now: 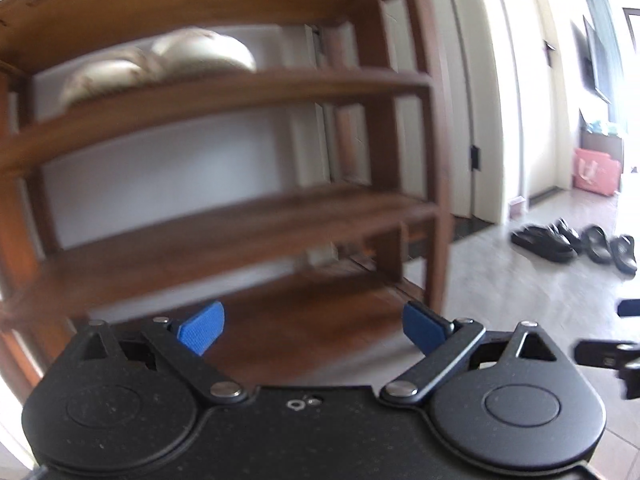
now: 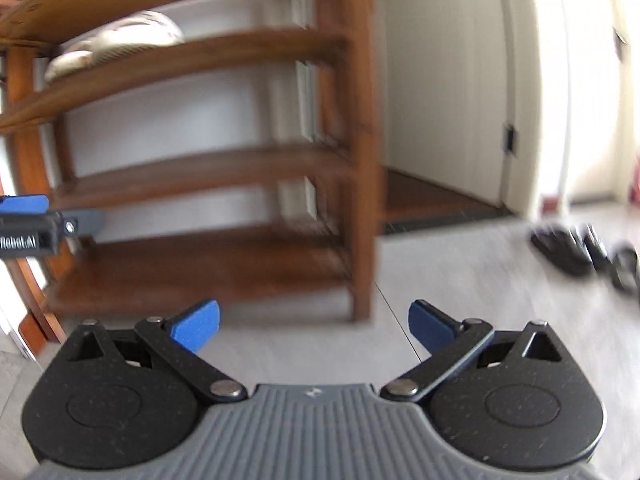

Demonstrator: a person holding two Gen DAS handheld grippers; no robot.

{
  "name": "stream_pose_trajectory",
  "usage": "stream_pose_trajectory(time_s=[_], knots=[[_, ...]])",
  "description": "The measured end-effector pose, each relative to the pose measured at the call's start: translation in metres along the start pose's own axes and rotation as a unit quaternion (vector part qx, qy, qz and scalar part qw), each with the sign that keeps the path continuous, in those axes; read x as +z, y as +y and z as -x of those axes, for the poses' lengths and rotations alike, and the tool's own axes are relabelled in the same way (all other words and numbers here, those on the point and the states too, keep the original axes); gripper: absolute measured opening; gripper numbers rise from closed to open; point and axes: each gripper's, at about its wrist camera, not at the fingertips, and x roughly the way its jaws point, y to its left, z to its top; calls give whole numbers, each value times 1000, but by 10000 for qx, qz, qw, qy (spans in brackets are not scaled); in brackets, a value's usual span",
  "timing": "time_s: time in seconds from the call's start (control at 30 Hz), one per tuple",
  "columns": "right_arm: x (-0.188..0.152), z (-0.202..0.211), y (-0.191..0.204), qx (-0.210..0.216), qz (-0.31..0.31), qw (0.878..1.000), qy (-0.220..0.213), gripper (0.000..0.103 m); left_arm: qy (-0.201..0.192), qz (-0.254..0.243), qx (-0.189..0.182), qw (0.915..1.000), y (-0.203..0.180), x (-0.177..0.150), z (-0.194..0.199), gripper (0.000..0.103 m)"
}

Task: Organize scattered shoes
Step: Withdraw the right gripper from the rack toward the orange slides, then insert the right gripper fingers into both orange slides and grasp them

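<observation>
Wooden shoe rack (image 2: pixel 224 168) on grey tiled floor (image 2: pixel 460 300), blurred.

Empty, wide-open right tool (image 2: pixel 314 326) before wooden shoe rack (image 2: pixel 208 176); black sandals (image 2: pixel 584 254) far right.

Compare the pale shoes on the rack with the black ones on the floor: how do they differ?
The pale shoes sit on an upper shelf of the wooden rack; the black shoes lie on the tiled floor to its right. The pale shoes are cream and rounded; the black ones are dark, low and open-strapped, apparently sandals. The pale ones sit together; the black ones are scattered. Both are blurred.
</observation>
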Motion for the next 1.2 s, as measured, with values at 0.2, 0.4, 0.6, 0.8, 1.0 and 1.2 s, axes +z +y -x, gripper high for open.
stream_pose_trajectory(time_s=[0.2,0.4,0.6,0.8,1.0,1.2], knots=[[-77,41,-45,306,-115,9971,684,68,304,-252,-425,9983,-34,-32,-7,97],[-166,73,-39,501,376,9849,1614,69,597,-330,-528,9963,-43,-53,-16,97],[-198,78,-27,1189,477,9726,1940,69,744,-288,-497,9956,-41,-62,-21,97],[-217,84,4,1870,1310,9455,2321,70,908,-224,-497,9944,-40,-66,-29,97],[-229,60,21,1849,1270,9534,2019,81,894,-281,-570,9940,-44,-66,-27,97],[-219,36,22,600,602,9853,1485,81,865,-218,-486,9948,-38,-63,-26,97]])
